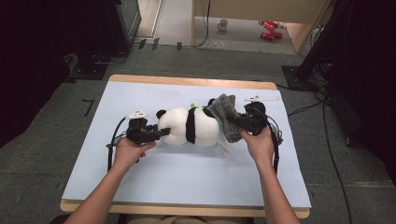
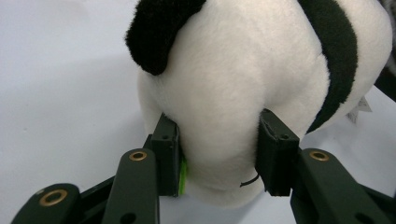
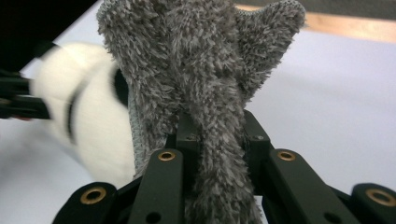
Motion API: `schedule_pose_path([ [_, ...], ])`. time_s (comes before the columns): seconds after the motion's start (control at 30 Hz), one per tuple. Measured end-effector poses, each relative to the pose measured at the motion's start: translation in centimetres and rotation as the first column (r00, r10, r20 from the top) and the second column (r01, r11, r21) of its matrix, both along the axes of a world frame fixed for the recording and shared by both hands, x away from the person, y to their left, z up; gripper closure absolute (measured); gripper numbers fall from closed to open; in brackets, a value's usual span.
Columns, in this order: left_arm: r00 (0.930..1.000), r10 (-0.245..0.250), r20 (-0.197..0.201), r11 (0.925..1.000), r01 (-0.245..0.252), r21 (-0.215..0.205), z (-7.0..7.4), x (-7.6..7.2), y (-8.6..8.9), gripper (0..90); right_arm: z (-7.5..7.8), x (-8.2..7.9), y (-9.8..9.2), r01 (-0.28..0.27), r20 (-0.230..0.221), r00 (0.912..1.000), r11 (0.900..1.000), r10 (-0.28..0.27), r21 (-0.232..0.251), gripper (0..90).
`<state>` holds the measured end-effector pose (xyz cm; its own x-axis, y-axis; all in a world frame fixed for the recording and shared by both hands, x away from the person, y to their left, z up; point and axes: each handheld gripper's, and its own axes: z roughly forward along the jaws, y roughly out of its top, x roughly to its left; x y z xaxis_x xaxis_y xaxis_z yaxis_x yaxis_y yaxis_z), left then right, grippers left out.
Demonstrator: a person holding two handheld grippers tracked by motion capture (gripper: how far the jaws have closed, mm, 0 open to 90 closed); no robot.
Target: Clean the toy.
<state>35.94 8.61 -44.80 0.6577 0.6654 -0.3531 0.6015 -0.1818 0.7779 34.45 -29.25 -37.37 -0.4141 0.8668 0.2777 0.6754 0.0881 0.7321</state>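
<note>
- My left claw (image 2: pixel 218 154) pinches the panda plush's (image 1: pixel 189 126) white head end, pads pressed into the fur on both sides.
- My right claw (image 3: pixel 217 135) is clamped tight on a grey fuzzy cloth (image 3: pixel 201 70), bunched between the pads.
- Panda lies on its side mid-desk (image 1: pixel 140 186), between my claws.
- Cloth drapes over the panda's rear end.
</note>
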Motion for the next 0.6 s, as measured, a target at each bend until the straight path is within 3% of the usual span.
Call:
schedule_pose_path([
  [0.07, 1.0, -0.001, 0.004, 1.0, 0.001, 0.001, 0.0, 0.0, 0.0, 56.0, 0.5, -0.3, 0.1, -0.009, 0.011, 0.9999, 1.0, 0.009, 0.011, 75.1],
  [0.1, 0.9999, -0.002, 0.011, 1.0, 0.002, 0.006, 0.1, -0.1, -0.1, 55.7, 1.4, -1.0, 0.5, -0.029, 0.034, 0.999, 0.999, 0.028, 0.025, 75.0],
  [0.27, 0.9998, -0.01, 0.019, 0.9999, 0.01, 0.011, 0.1, -0.2, -0.1, 54.3, 2.0, -1.9, 1.6, -0.081, 0.028, 0.9964, 0.996, 0.08, 0.04, 75.0],
  [0.4, 0.9997, -0.012, 0.023, 0.9999, 0.012, 0.012, 0.2, -0.2, 0.0, 51.2, 0.9, -2.2, 2.9, -0.114, -0.007, 0.9934, 0.993, 0.114, 0.023, 75.0],
  [0.43, 0.9995, -0.018, 0.026, 0.9997, 0.017, 0.015, 0.2, -0.3, 0.0, 49.6, 0.0, -2.0, 3.2, -0.116, -0.033, 0.9926, 0.993, 0.117, 0.013, 74.9],
  [0.6, 0.9984, -0.04, 0.04, 0.9992, 0.039, 0.006, 0.3, -0.3, 0.4, 40.3, -0.6, -1.5, 2.9, -0.113, -0.024, 0.9933, 0.993, 0.114, 0.032, 74.8],
])
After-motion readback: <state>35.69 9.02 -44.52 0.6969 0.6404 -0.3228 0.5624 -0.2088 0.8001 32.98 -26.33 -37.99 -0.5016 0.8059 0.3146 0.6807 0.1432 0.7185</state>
